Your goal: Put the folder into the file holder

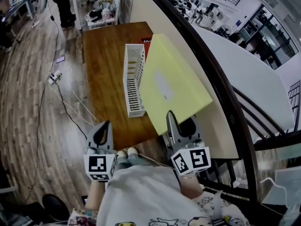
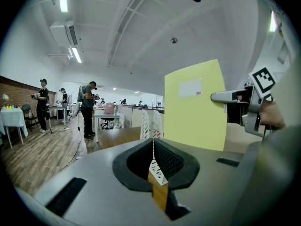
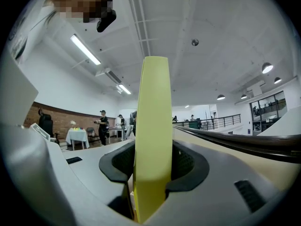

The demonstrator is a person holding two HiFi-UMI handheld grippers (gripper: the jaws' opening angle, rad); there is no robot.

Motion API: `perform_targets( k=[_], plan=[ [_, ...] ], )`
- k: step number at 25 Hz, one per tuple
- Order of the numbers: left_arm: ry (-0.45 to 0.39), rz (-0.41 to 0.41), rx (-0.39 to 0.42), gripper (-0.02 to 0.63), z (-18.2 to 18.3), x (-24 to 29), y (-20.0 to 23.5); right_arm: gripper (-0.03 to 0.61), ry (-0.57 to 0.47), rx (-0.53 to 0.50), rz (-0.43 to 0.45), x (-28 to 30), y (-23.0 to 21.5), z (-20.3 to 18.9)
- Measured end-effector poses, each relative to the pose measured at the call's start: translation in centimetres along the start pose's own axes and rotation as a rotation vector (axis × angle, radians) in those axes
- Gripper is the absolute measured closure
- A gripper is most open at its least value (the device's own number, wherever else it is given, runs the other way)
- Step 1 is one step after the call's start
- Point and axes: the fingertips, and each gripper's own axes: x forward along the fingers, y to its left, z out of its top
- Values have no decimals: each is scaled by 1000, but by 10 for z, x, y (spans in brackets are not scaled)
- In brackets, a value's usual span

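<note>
One folder (image 1: 174,84) edge hangs beside file holder (image 1: 133,79)

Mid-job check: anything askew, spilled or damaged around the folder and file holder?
Nothing looks spilled or damaged. The file holder stands upright on the table. The yellow folder is off the table, clamped at its near edge by the right gripper and tilted beside the holder, not yet in it. The left gripper is shut and empty.

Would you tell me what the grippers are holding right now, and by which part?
The right gripper clamps the yellow folder by its near edge; the left gripper is shut on nothing.
</note>
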Motion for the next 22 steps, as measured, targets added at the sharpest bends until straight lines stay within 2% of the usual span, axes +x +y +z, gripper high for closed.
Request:
perform_targets(
  k=[8, 15, 22],
  plan=[
    [-1, 19, 0, 609, -3, -12, 7, 407, 6, 16, 52, 19, 21, -5],
    [13, 51, -10, 609, -8, -15, 15, 407, 8, 64, 57, 43, 25, -11],
    [13, 54, -16, 609, -7, -6, 17, 407, 7, 61, 30, 54, 18, -11]
  ],
)
